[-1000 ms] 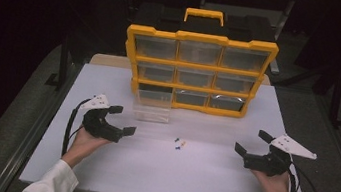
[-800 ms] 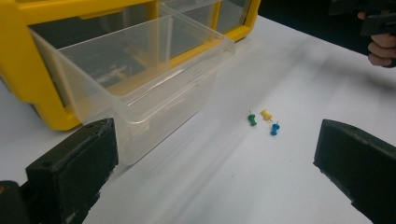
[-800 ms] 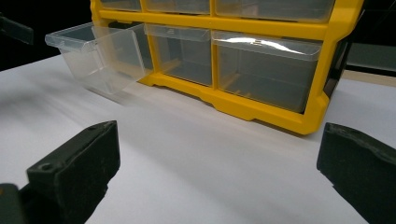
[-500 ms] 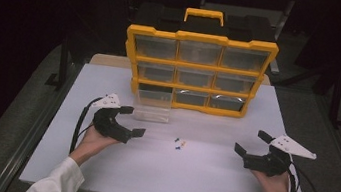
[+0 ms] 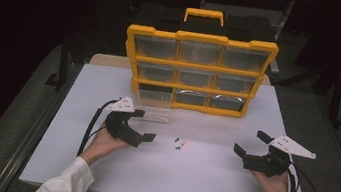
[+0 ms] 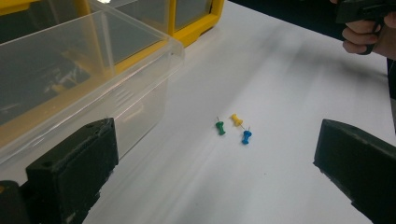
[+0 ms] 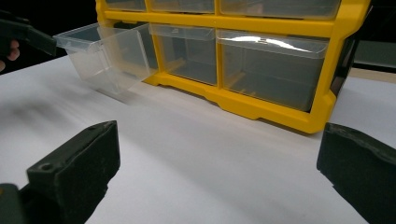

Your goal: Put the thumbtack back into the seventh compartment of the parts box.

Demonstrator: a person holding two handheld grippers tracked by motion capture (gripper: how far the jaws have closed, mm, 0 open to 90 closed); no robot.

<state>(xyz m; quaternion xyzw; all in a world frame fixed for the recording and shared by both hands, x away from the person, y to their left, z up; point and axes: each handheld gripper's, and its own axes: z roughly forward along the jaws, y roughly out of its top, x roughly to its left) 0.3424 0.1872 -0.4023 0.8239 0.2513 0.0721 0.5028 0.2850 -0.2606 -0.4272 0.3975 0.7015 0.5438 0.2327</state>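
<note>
We hold two grippers over the table (image 5: 73, 163), both with jaws spread wide and empty. The left gripper (image 5: 143, 125) sits beside one pulled-out drawer (image 5: 152, 109) of the nine-drawer organizer (image 5: 197, 69). Three pushpins (image 5: 179, 143) lie mid-table; the right gripper (image 5: 248, 143) hovers near right.

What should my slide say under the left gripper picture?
Open left gripper faces three pushpins beside a clear drawer.

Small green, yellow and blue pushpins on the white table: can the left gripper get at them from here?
Probably yes. The left gripper is open, the small pushpins lie loose on bare white table ahead of its jaws, and the pulled-out clear plastic drawer sits off to one side.
</note>
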